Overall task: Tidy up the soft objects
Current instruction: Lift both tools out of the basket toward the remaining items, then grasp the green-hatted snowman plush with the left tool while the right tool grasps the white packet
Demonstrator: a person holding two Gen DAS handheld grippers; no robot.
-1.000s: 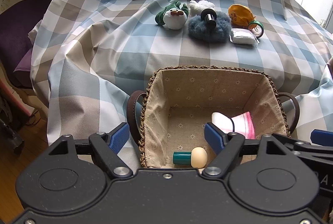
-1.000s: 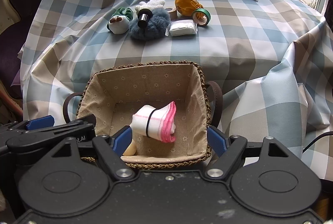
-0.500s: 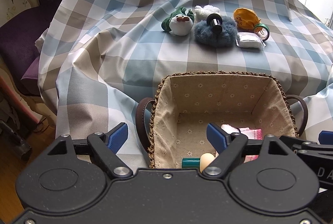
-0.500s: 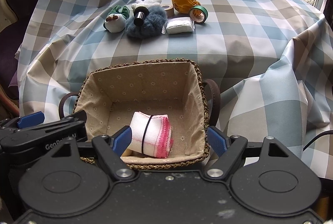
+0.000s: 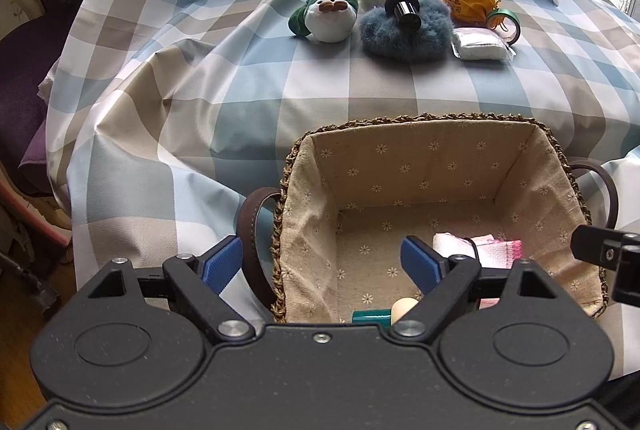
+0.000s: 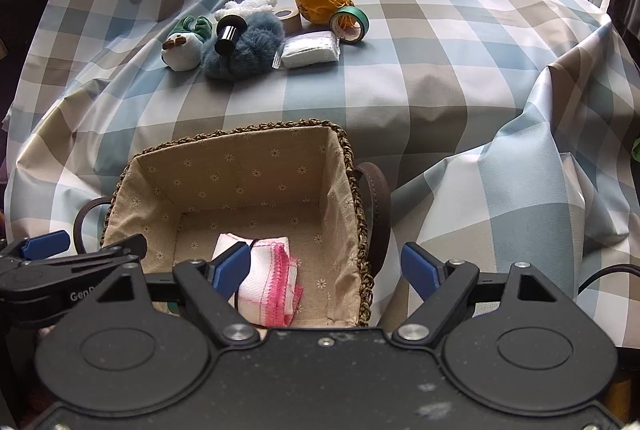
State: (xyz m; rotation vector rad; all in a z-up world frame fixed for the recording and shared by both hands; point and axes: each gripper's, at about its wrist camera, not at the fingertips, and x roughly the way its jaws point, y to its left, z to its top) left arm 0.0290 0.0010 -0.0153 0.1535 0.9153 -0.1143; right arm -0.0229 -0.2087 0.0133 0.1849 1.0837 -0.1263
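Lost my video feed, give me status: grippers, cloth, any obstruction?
Left gripper opening, empty; right gripper open, empty. Pink-edged cloth lying in basket. Nothing blocking the plush toys.

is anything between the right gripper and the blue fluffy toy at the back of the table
Yes. The lined basket sits directly below and ahead of the right gripper, whose jaws are open and empty. Past its far rim only bare checked cloth lies before the blue fluffy toy. A black cylinder rests on that toy.
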